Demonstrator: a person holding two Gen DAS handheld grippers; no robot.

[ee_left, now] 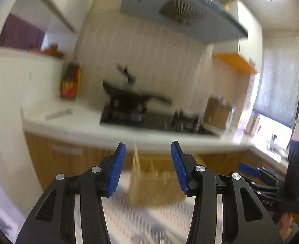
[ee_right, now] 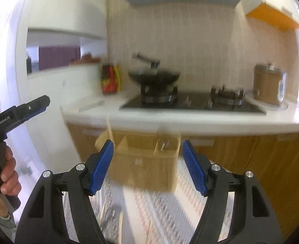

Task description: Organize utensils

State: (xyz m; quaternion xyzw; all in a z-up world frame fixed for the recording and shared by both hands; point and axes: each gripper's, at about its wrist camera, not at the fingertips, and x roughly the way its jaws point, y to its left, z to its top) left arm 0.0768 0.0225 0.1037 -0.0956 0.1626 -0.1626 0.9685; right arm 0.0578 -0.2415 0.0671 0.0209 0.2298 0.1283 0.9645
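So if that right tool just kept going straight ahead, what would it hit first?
Probably the wooden utensil box, which sits straight ahead between the open right tool's fingers; motion blur leaves depth uncertain.

1. The place is a home kitchen, though both views are blurred.
2. A black gas hob (ee_right: 192,101) is set into a white bench (ee_right: 169,120), and a dark wok (ee_right: 154,77) sits on its left burner.
3. A range hood (ee_left: 180,14) hangs over the hob against a pale tiled wall (ee_right: 180,40).
4. Wooden cabinet doors (ee_right: 271,158) run below the bench, and an orange-bottomed wall cupboard (ee_right: 275,20) hangs above.
5. A red-labelled bottle (ee_right: 109,79) and a lidded pot (ee_right: 268,85) stand on the bench.
6. A faucet (ee_left: 298,128) shows at a bright window (ee_left: 275,134).
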